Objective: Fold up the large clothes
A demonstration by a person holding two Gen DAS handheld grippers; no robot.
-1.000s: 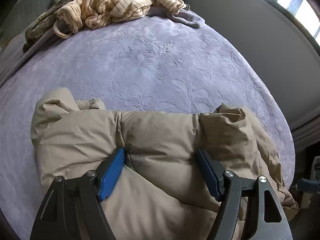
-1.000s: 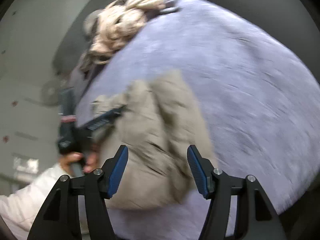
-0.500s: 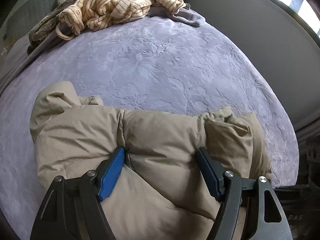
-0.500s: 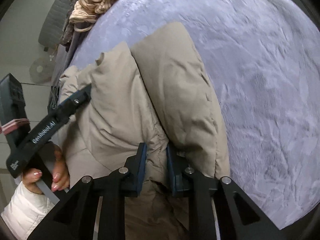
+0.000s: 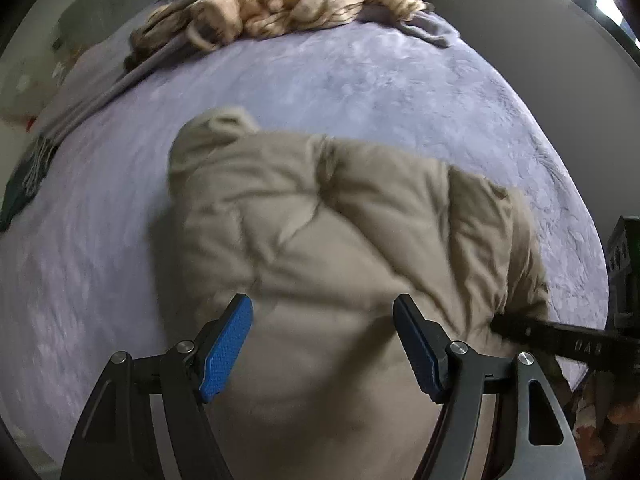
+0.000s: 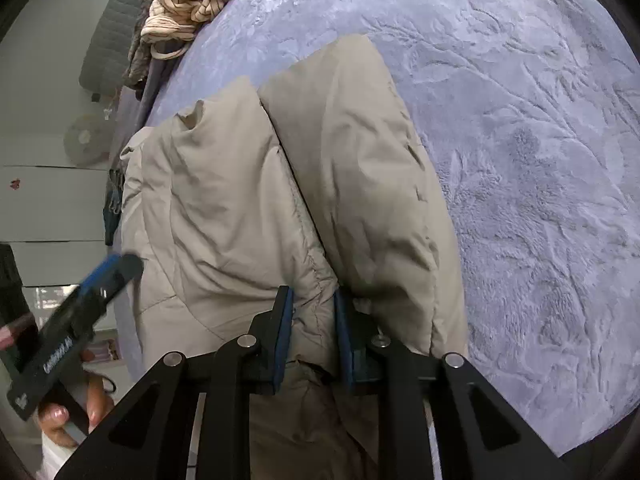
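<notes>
Now the puffy beige quilted jacket [image 6: 224,208] lies bunched on the lavender bedspread [image 6: 540,160]; the right gripper [image 6: 312,312] pinches a fold, the left gripper [image 5: 324,340] gapes loose above it.

Bare lilac bedspread [image 6: 540,200] open right of puffy beige jacket [image 6: 224,208], striped clothes heap [image 5: 304,4] blocking far end

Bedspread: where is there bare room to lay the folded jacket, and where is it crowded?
Free: the lavender bedspread between the beige puffer jacket and the striped clothes pile, and the wide stretch on the jacket's far side in the right wrist view. Crowded: the head end under that pile.
</notes>
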